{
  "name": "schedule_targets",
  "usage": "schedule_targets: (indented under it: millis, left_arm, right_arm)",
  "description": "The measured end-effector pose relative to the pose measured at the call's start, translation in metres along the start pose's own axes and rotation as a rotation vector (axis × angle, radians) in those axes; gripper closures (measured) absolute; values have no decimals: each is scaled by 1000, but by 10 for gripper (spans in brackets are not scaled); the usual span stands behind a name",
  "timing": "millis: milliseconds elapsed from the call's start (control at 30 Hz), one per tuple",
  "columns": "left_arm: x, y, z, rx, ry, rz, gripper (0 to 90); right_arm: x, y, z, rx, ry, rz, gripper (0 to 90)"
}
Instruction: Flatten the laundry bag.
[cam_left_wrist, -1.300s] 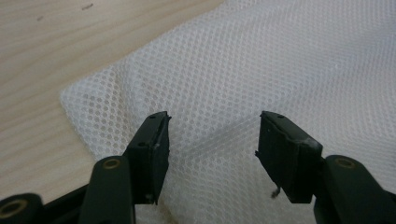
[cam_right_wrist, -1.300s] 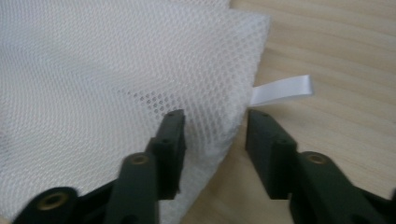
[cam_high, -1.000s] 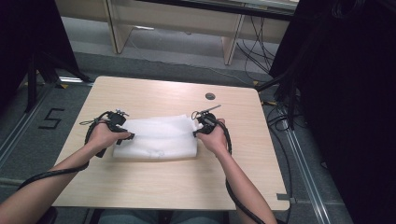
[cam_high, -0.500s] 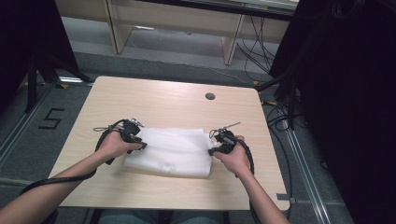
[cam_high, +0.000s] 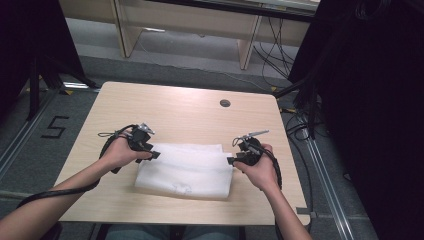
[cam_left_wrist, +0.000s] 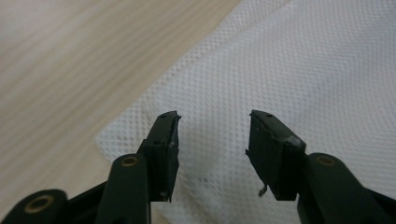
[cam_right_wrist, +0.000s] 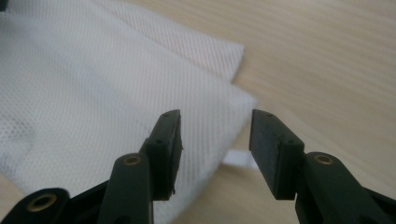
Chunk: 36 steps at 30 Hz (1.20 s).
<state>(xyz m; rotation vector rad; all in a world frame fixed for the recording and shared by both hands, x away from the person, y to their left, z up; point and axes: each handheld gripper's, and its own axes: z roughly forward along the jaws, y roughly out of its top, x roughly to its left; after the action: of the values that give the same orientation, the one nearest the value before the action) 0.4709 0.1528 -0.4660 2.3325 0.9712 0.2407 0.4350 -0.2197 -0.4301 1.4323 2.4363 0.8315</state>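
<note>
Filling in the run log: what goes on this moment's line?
item: white mesh cloth, folded, on table | left tool: open | right tool: open, just released

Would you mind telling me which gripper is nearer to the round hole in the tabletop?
Right. The right gripper sits below the hole; the left gripper lies farther left.
</note>
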Motion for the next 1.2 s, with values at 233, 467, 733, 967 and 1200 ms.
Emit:
schedule_targets:
  millis: [233,467,733,967,1200]
  left_arm:
    - [3,21,12,-15,-8,24,513]
    - [5,36,19,-10,10,22,533]
    - [4,41,23,-7,8,20,532]
    - [7,45,29,-22,14,-18,535]
    - [16,54,24,-36,16,-38,562]
  right_arm:
    - [24,46,42,23,71,-41,583]
    - [38,65,86,89,71,-110,595]
    - [45,64,117,129,45,-167,638]
    - [55,60,113,156,60,-256,878]
    - [68,61,86,80,125,-327,900]
